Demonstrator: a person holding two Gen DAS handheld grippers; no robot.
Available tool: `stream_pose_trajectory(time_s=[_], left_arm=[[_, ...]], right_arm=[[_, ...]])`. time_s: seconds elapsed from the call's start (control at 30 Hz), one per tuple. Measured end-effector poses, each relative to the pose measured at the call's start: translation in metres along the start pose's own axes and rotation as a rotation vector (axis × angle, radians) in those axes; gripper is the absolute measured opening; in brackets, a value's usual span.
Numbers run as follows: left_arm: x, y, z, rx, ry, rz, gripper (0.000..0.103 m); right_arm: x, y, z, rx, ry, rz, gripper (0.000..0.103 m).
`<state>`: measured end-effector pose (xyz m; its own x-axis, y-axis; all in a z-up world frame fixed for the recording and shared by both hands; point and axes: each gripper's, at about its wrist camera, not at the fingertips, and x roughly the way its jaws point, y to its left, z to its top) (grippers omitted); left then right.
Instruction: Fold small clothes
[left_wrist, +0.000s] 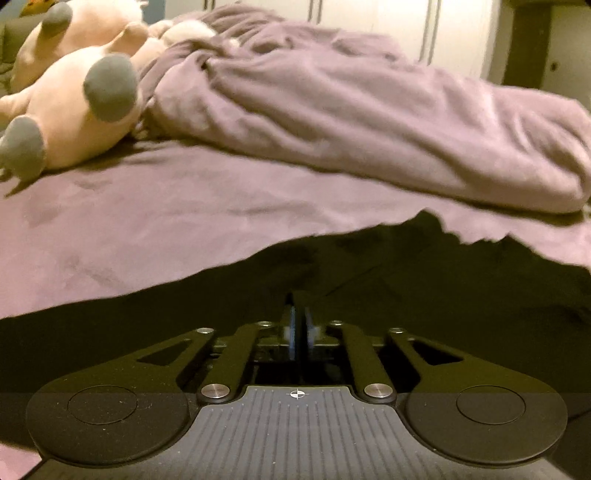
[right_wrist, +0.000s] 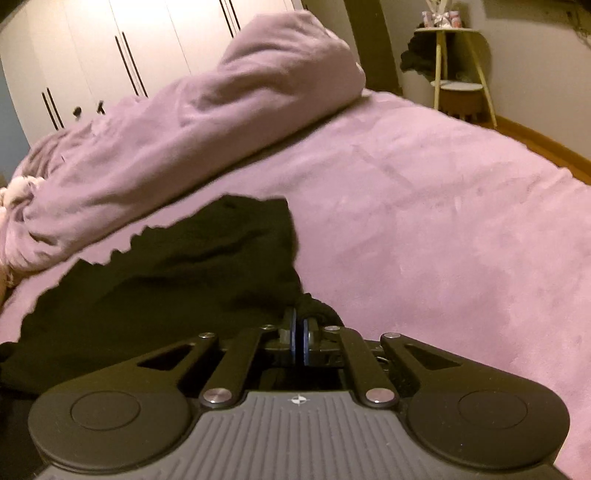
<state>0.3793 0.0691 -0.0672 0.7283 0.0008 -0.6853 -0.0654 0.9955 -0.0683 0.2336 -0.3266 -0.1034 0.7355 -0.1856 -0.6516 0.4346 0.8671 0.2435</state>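
Seen along both grippers on a bed spread with a pink plush cover (right_wrist: 424, 206): a small black garment with a scalloped far hem (right_wrist: 177, 266) lying rumpled on the near part of the bed, just short of a heaped mauve fleece blanket (left_wrist: 369, 110), with a pink plush toy with grey paws (left_wrist: 81, 110) well off to the left. Right gripper (right_wrist: 300, 341) with fingers pressed together, apparently pinching a bunched corner of the black fabric at the garment's right edge. Left gripper (left_wrist: 300, 332) down over the dark cloth with fingers nearly shut; whether any fabric sits between them cannot be told, black on black. Likely step in hand: securing two near corners before lifting for a fold. Best done by confirming both pinches catch only the garment, not the cover beneath; then raising both hands evenly, keeping the edge taut between them, and carrying it toward the scalloped hem so that the edges meet squarely. Main risk: a one-sided grip dragging the cloth askew.
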Motion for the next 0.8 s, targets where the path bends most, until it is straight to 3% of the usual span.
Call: stream_pose_trajectory(time_s=[0.1,0.23,0.33,0.57,0.67,0.8], left_arm=[[-0.009,0.011,-0.002,-0.049,0.004,-0.027,0.025],[-0.026,0.012,-0.009,-0.021,-0.022,-0.054,0.043],[-0.022,0.005,-0.016,0.013,0.011,-0.040,0.043],[-0.008,-0.007,-0.022,0.052,0.038,0.029,0.045],[-0.002,-0.007,-0.021,0.058,0.044,0.042,0.045],[0.004,-0.009,-0.021,0.070,0.045,0.059,0.047]], right_arm=[[-0.010,0.001,0.006,-0.005,0.033,0.032,0.006],[-0.035,0.001,0.008,-0.021,0.009,0.041,0.009],[-0.040,0.014,0.007,-0.094,-0.032,0.001,0.012],[0.006,0.062,-0.014,-0.454,-0.010,-0.056,0.012],[0.014,0.068,-0.014,-0.540,-0.040,-0.112,0.011],[0.019,0.064,-0.015,-0.563,-0.049,-0.131,0.011]])
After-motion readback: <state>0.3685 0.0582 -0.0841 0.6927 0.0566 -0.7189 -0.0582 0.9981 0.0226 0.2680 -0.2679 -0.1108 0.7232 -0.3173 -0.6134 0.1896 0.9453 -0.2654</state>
